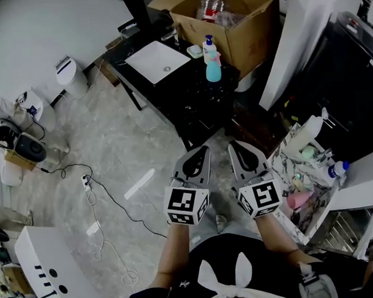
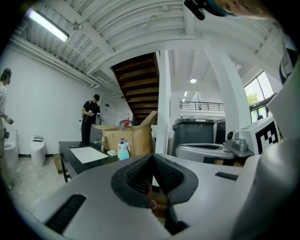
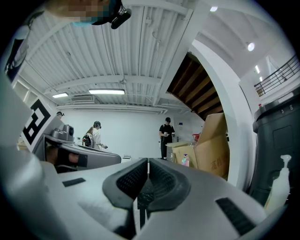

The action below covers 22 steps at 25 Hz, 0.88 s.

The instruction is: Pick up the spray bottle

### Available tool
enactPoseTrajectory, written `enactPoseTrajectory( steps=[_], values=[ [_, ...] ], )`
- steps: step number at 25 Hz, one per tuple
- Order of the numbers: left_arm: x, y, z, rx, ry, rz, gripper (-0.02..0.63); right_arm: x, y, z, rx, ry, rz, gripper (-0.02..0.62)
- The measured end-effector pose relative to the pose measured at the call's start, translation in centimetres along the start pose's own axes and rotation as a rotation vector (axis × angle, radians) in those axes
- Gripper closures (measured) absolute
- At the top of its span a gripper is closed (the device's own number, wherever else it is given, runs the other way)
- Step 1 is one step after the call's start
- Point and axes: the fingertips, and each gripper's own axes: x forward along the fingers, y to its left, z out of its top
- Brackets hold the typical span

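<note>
Spray bottle [image 1: 212, 61]: likely light, rigid, slick plastic; grasp narrow neck | left gripper [image 1: 199, 152], right gripper [image 1: 239, 149]: jaws together, empty

Plastic spray bottle [image 1: 212, 64]; glossy black table [image 1: 185, 105]

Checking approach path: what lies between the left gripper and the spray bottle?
Head view: only bare black table separates left gripper from spray bottle.

Two grey grippers near, left gripper [image 1: 203, 150] and right gripper [image 1: 235, 144]; far, one light-blue plastic spray bottle [image 1: 212, 63], one brown cardboard box [image 1: 256, 31].
</note>
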Motion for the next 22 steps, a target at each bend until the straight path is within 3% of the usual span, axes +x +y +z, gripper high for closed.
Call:
enactPoseTrajectory(
  steps=[11,22],
  values=[
    [8.8,7.8,2.4,0.009,-0.008,-0.047,0.578,10.6,-4.0,0.8,-0.016,-0.025,-0.033,0.569],
    [16.1,14.3,4.0,-0.001,0.005,-0.141,0.578,19.6,-8.0,1.3,-0.006,-0.017,-0.135,0.568]
  ],
)
